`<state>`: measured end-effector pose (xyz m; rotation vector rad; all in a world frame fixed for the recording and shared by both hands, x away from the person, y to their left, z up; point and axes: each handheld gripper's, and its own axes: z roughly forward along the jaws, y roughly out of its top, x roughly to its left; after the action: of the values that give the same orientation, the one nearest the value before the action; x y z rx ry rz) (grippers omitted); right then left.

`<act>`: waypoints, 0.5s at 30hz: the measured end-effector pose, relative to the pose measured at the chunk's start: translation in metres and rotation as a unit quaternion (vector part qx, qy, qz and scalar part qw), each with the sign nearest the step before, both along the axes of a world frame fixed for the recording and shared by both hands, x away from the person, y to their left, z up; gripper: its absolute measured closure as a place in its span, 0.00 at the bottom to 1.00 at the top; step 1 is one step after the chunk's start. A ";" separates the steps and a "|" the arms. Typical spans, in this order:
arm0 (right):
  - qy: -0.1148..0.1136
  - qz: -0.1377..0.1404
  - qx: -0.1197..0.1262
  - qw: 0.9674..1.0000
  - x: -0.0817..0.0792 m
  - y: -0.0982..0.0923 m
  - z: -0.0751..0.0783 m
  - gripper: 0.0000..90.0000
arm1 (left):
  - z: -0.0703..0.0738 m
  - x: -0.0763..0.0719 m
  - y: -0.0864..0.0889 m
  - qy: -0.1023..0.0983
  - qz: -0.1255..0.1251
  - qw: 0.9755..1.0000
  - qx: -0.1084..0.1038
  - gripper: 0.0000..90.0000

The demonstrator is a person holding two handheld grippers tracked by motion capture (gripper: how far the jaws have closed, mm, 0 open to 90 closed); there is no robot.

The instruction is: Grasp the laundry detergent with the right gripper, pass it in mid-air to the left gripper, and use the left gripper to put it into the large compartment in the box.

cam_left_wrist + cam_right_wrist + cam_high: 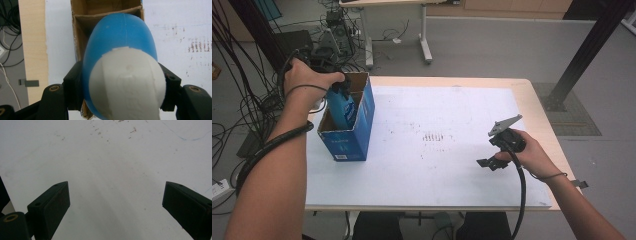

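At the left edge of the white-covered tabletop [437,165], the left tool [338,89] is clamped on a blue bottle [343,107] and holds it in the open top of a blue cardboard box [357,137]. Seen from above, the bottle stands nearly upright, its lower body down inside the box and its top gripped just under the person's left hand [307,77], which comes in over the box's far end. In the left gripper view the two black jaws press on either side of the blue bottle [120,42], whose white end [127,87] faces the camera, squarely between the pads; beyond the bottle the brown inner walls of the box [82,22] show, with a cardboard divider [105,12] crossing just behind it. The compartment the bottle occupies is the one on the nearer side of that divider.

Well apart, toward the right side of the tabletop, the right tool [487,162] rests low in the person's right hand [527,152], its grey three-cornered plate [504,125] pointing up and its cable [522,200] trailing off the near edge. In the right gripper view its jaws stand wide apart with nothing between them, over bare, lightly scuffed white surface [112,170].
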<state>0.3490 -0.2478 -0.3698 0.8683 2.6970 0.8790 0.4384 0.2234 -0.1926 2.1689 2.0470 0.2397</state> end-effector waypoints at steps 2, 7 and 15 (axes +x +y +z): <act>0.001 0.000 0.000 1.000 0.000 0.000 0.000 0.09 | -0.003 0.000 0.000 0.001 0.001 1.000 0.001 0.42; 0.001 0.000 0.000 1.000 0.000 0.001 -0.001 0.09 | -0.008 -0.001 -0.001 0.002 -0.001 1.000 0.004 0.42; 0.002 0.001 -0.001 1.000 -0.001 0.002 -0.001 0.09 | -0.019 -0.001 -0.001 0.007 -0.001 1.000 0.004 0.42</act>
<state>0.3481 -0.2460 -0.3708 0.8683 2.7018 0.8769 0.4374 0.2219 -0.2113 2.1817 2.0548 0.2333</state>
